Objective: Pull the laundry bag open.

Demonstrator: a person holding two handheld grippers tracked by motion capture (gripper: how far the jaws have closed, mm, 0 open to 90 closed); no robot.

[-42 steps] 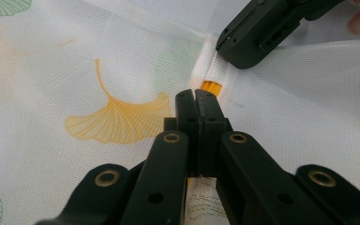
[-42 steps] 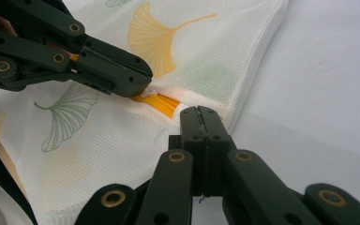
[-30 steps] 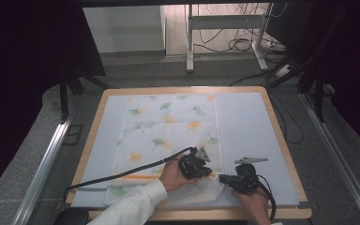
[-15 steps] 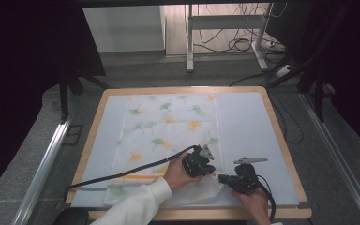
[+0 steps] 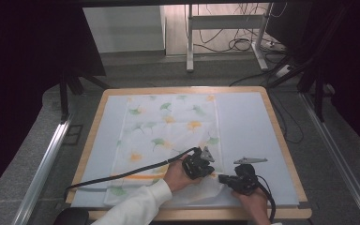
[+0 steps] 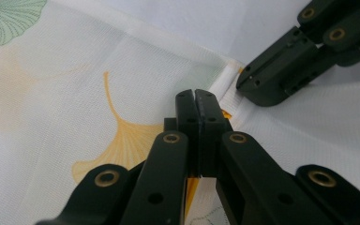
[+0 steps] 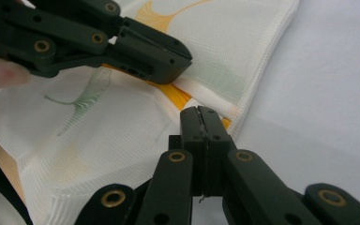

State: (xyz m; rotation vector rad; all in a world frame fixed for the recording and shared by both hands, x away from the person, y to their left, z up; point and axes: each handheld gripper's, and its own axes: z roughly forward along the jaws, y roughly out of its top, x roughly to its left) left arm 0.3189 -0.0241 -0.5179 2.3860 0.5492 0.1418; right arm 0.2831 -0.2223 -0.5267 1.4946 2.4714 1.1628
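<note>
Fingers of both black grippers, left (image 6: pixel 198 101) and right (image 7: pixel 201 117), press together, seemingly pinching the white ginkgo-printed cloth's (image 5: pixel 168 131) near-right corner, likely for folding.

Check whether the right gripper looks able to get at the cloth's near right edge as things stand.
Probably yes: the right gripper, jaws shut, sits right at the cloth edge; the left gripper lies just beyond, not across the path.

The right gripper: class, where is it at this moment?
In the high view the right gripper sits near the table's front edge, right of centre, at the near right corner of the leaf-print cloth, close beside the left gripper.
</note>
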